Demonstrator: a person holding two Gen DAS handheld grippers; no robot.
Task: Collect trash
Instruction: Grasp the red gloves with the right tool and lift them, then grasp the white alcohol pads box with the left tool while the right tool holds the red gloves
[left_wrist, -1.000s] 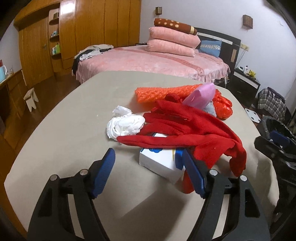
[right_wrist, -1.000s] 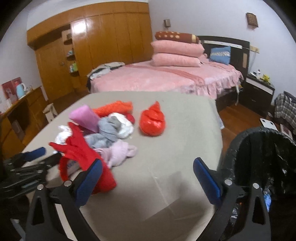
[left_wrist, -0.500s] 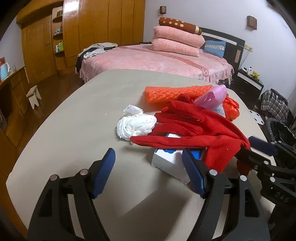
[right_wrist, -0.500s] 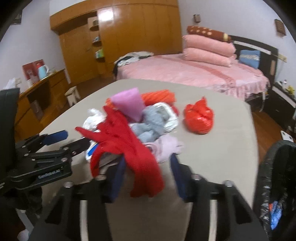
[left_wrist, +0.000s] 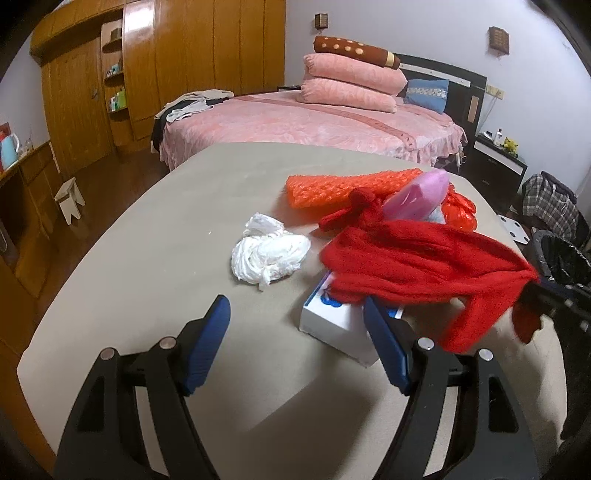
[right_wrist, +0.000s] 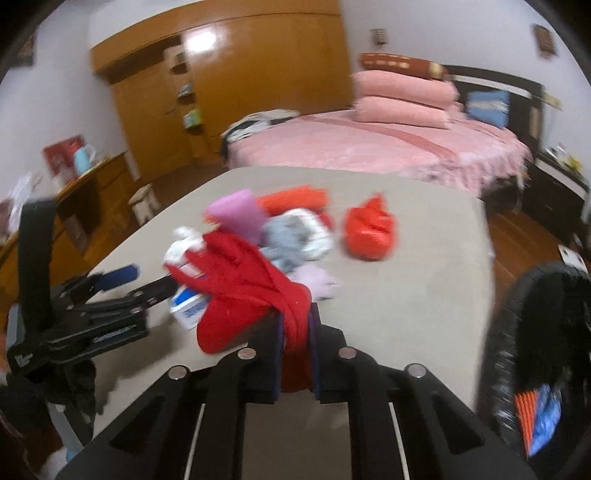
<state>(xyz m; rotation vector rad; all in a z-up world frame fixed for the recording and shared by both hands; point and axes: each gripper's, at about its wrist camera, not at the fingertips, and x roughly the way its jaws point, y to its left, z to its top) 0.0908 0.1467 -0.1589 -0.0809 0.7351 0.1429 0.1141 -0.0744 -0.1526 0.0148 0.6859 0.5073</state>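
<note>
While the left tongs (left_wrist: 295, 339) hang wide open over the counter (left_wrist: 147, 258) with nothing in them, a white box (left_wrist: 325, 325) sits just past them, half under the red cloth (left_wrist: 424, 262); a white wad (left_wrist: 269, 254) lies left of the box. Right view's blurry, but the right tongs (right_wrist: 295, 332) have just been closing and now pinch the red cloth, bin (right_wrist: 535, 332) right of it.

At lower centre, the left gripper (left_wrist: 295, 343) stands open over the beige counter (left_wrist: 147, 280). Its right finger sits just in front of a white box (left_wrist: 332, 325). A red garment (left_wrist: 424, 262) drapes over the box; a white crumpled wad (left_wrist: 269, 254) lies left of it.
</note>
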